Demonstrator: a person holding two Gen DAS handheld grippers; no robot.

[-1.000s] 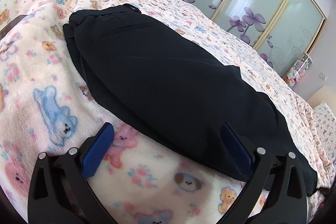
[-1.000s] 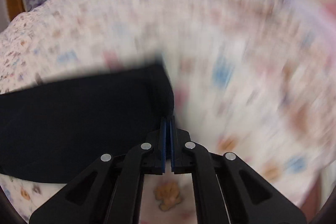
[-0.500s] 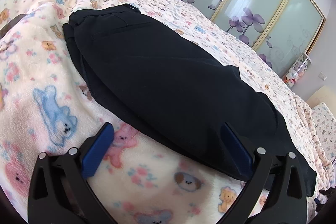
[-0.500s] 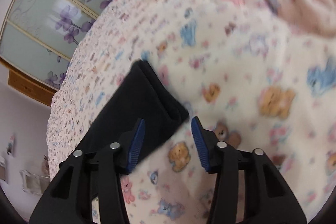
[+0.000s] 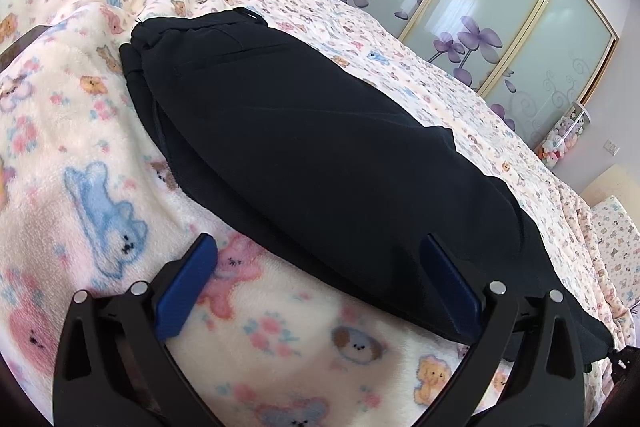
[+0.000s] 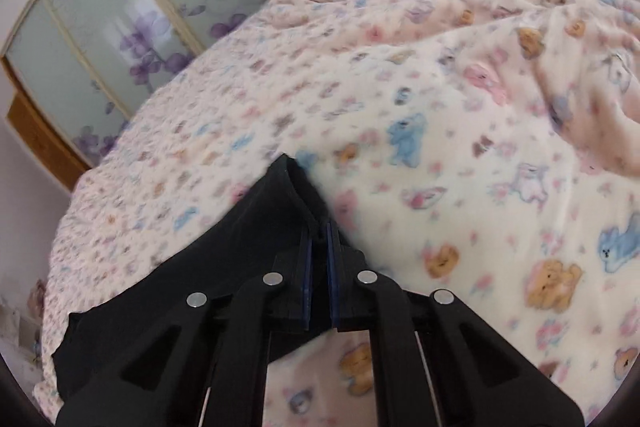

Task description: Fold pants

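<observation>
One pair of black pants [image 5: 320, 163] laid out lengthwise on the cartoon-bear blanket [image 5: 96, 131], legs already stacked on each other, waistband at the far end in the left cam and hem end running off toward the right gripper. Big change is on the right side: half a sec ago the right gripper [image 6: 318, 259] had its jaws apart w/ the hem corner sitting between them, now they've come nearly together and are pinching that corner of the fabric, only a thin gap left w/ cloth in it. So imo the grab for the next fold is made, and the hem prob gets carried up toward the waistband next. Left gripper [image 5: 320, 267] hasn't budged vs the earlier frames, jaws spread wide, hovering just over the near edge of the pants around mid-leg, not holding anything. Sliding wardrobe doors [image 5: 480, 11] w/ purple flowers in the bg, nothing else near the pants.
</observation>
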